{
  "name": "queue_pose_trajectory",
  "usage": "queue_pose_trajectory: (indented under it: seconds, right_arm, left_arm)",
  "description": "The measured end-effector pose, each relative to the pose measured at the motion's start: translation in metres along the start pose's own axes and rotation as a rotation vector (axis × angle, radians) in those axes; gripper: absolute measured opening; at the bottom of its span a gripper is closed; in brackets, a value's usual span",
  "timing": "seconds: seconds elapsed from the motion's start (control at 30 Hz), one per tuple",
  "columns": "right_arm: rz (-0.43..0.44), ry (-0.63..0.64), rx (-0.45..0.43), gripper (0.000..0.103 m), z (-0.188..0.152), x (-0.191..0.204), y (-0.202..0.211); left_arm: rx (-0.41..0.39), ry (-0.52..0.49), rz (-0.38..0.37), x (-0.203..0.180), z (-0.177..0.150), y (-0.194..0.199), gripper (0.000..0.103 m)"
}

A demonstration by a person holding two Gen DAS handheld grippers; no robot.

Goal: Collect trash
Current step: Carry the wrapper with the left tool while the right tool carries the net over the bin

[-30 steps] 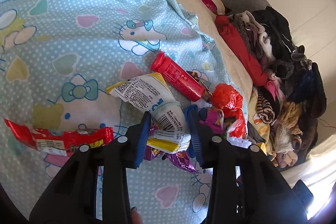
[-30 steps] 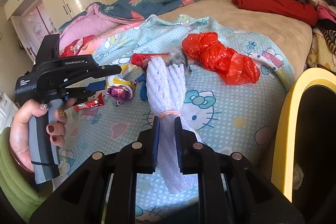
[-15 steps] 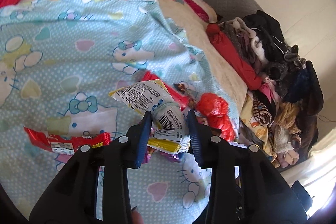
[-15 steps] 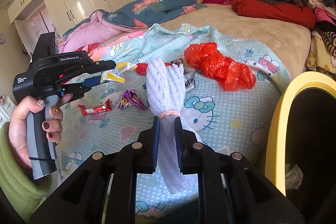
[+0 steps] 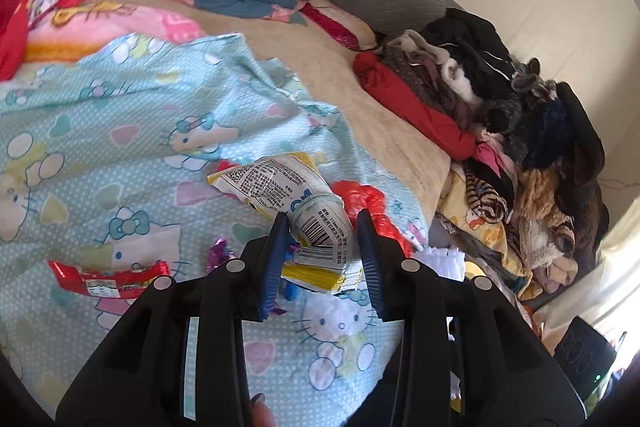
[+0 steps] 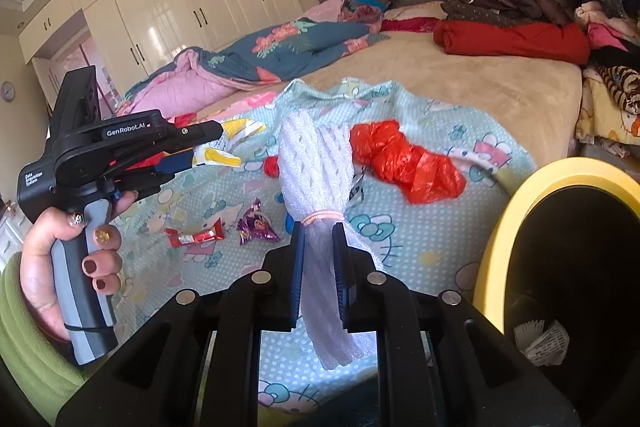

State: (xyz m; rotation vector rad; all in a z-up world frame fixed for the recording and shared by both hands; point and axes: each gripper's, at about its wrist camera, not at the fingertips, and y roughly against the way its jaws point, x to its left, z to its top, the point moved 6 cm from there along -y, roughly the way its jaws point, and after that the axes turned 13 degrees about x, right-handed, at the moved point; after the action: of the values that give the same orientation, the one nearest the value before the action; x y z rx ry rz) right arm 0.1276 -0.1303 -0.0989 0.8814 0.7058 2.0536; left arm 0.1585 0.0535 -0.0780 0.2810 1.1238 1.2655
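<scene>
The left gripper has its fingers partly closed on a crumpled white-and-yellow snack wrapper, pinched across its twisted middle near the barcode, with the printed end flaring out ahead and clear of the bed. The wrapper looks light, thin and slippery; it should crush rather than resist, so a hold on the bunched waist seems safer than one on a flat edge.

The right gripper has its fingers nearly closed on a white foam fruit net, taken just below the pink elastic band that ties it. The net is soft and springy, almost weightless, and the gathered neck is the firm place to hold.

Further out, on the blue cartoon-print sheet, lie a red candy wrapper, a purple foil wrapper and a crumpled red plastic bag. A red cap shows behind the net; it is probably a bottle, though mostly hidden. A yellow-rimmed bin stands just beside the bed on the right, with what looks like paper inside.
</scene>
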Motion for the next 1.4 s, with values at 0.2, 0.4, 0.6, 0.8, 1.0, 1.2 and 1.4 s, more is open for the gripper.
queue_pose_trajectory:
  seconds: [0.2,0.4,0.6,0.8,1.0,1.2,1.4]
  right_arm:
    - [-0.015,-0.002,-0.031,0.014,0.003,-0.005,0.015]
    - [-0.023,-0.012,-0.052,0.014,0.003,-0.012,0.027]
    - [-0.028,-0.029,-0.067,0.014,0.003,-0.021,0.036]
    - [-0.039,-0.048,-0.085,0.014,0.002,-0.029,0.047]
    - [-0.053,-0.066,-0.095,0.014,0.001,-0.039,0.054]
    - [-0.061,-0.095,-0.104,0.014,-0.001,-0.053,0.063]
    - [-0.069,-0.134,-0.118,0.014,-0.002,-0.071,0.072]
  left_arm:
    - [-0.001,-0.051,-0.008,-0.022,-0.005,0.002,0.028]
    - [-0.002,-0.104,-0.012,-0.041,-0.011,0.003,0.028]
    - [-0.012,-0.148,-0.014,-0.057,-0.015,0.005,0.028]
    - [-0.019,-0.181,-0.021,-0.071,-0.019,0.007,0.028]
    - [-0.010,-0.214,-0.035,-0.084,-0.026,0.004,0.028]
    - [-0.002,-0.253,-0.047,-0.100,-0.036,-0.001,0.028]
    - [0.007,-0.290,-0.068,-0.116,-0.046,-0.005,0.028]
